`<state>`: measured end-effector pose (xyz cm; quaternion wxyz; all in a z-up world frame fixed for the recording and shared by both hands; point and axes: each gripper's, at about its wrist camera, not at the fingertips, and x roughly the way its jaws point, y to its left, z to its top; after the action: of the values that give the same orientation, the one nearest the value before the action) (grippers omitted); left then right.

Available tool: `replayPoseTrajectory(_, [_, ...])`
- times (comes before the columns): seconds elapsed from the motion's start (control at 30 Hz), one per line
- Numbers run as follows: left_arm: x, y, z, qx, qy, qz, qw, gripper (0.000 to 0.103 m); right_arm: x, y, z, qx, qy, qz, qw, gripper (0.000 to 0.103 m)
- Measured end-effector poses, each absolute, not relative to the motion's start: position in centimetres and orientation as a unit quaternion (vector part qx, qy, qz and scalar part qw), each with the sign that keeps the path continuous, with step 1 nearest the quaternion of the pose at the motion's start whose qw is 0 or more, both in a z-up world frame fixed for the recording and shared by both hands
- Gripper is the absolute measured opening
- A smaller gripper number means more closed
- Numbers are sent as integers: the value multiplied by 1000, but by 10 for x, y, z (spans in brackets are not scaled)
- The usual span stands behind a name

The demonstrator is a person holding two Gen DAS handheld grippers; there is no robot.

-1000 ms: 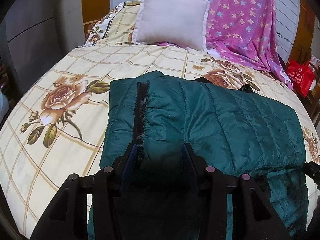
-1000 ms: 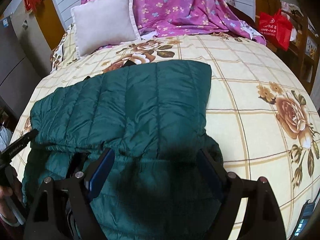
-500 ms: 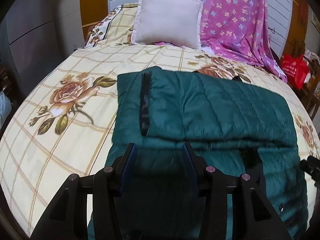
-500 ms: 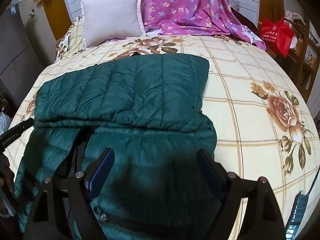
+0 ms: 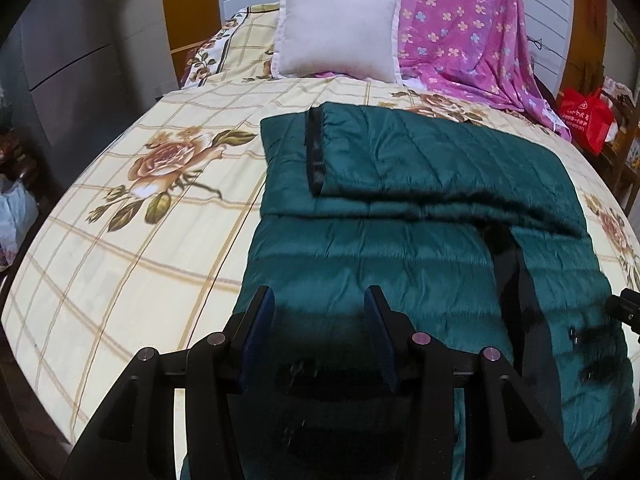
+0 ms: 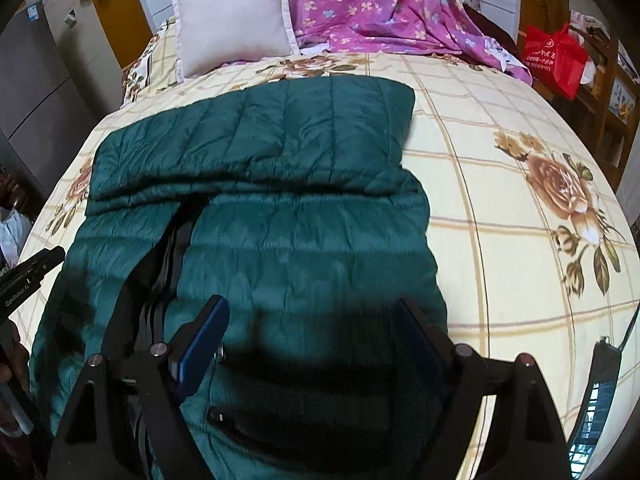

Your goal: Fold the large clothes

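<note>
Bed [image 5: 132, 248] was covered by a cream rose-print sheet. Laid directly on it: green quilted jacket [image 5: 400, 184], white pillow [image 5: 336, 36], pink floral cloth [image 5: 460, 28].

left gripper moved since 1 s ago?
Yes. The left gripper has backed toward the near edge: the jacket's fold edge, earlier at its fingertips, now lies well beyond them.

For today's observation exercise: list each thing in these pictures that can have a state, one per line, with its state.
Green jacket: spread on the bed, far end folded over, front zip undone.
Pillow: propped upright.
Pink sheet: draped.
Left gripper: open, empty.
Right gripper: open, empty.
</note>
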<state>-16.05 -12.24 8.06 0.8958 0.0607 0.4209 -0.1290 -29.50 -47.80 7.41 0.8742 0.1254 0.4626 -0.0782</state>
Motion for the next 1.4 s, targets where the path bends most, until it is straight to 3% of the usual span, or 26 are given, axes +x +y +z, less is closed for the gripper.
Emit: replayPoseTrajectory(1.4, [-244,-66,75,53,447,-133,883,28,-401,-455,53,129,487,-64,861,87])
